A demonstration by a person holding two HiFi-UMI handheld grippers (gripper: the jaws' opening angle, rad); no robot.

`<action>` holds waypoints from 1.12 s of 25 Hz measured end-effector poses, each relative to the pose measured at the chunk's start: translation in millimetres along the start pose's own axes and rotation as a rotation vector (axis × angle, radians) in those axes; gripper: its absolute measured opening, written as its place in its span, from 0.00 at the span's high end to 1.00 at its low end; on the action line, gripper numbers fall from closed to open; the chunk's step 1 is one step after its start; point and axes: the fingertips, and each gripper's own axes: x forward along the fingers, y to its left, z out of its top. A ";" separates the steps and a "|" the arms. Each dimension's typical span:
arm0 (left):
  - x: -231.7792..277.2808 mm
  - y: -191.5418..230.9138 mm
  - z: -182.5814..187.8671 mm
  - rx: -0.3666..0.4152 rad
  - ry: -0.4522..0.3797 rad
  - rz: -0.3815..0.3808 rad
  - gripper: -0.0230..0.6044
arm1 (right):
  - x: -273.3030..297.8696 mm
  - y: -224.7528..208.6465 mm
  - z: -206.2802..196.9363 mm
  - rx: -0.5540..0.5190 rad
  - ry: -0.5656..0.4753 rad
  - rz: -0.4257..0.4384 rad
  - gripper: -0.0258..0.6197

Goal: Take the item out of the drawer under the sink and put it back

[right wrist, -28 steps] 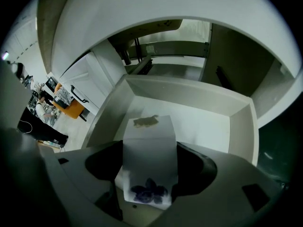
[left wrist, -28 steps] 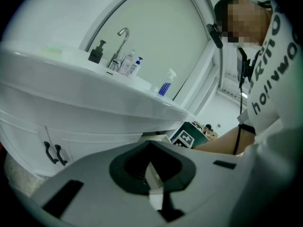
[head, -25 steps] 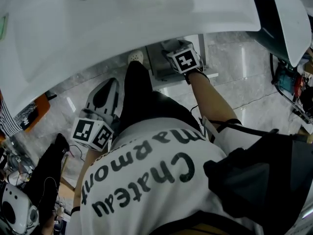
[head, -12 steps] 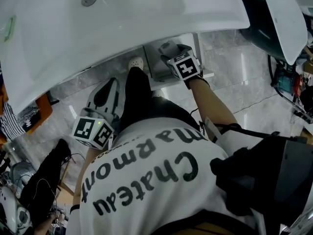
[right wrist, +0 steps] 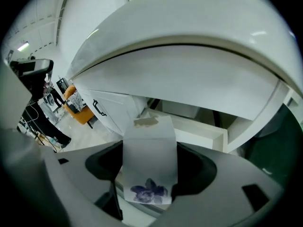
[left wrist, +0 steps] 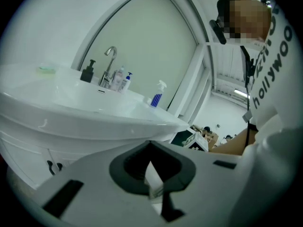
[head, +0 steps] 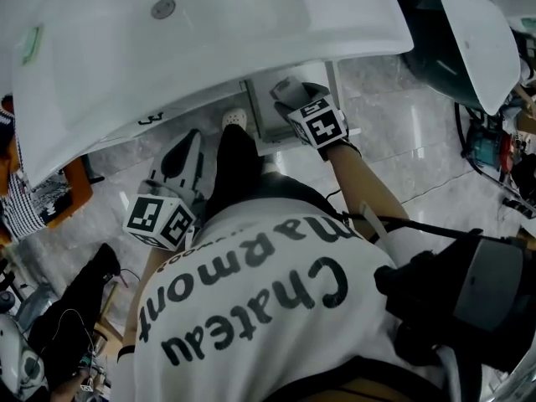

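The person holds two grippers, one in each hand. The right gripper (head: 289, 95) is at about 1 o'clock from the person's chest in the head view, under the front edge of the single white sink (head: 209, 48). Its jaws are clamped on one small white box (right wrist: 149, 160) printed with a purple flower. The box stands upright between them, its top poking past the jaw tips.

Just beyond the box, at 1 o'clock in the right gripper view, is the one open white drawer (right wrist: 203, 131). The box is outside it, in front of the drawer's near edge. At 10 o'clock is a shut cabinet door (right wrist: 111, 110) with one dark handle.

The left gripper (head: 180, 164) hangs at 9 o'clock from the chest, low over the grey marble floor (head: 402, 132), well apart from the drawer. Its jaws are pressed together and grip nothing.

On the sink top, the left gripper view shows:
- one chrome tap (left wrist: 111, 56)
- one black pump dispenser (left wrist: 87, 72) at its 9 o'clock
- two small bottles (left wrist: 124, 81) at its 3 o'clock
- one blue-and-white spray bottle (left wrist: 157, 94) farther along
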 end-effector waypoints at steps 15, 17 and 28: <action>1.6 -26.4 35.3 0.024 -0.090 -0.029 0.95 | -80.2 30.3 46.5 -0.184 -0.118 -0.004 0.45; 1.7 -32.5 38.4 0.031 -0.099 -0.039 0.95 | -90.3 34.4 51.5 -0.200 -0.137 -0.008 0.45; -6.5 -72.2 48.5 0.086 -0.156 -0.051 0.95 | -160.5 54.2 78.4 -0.248 -0.319 0.003 0.45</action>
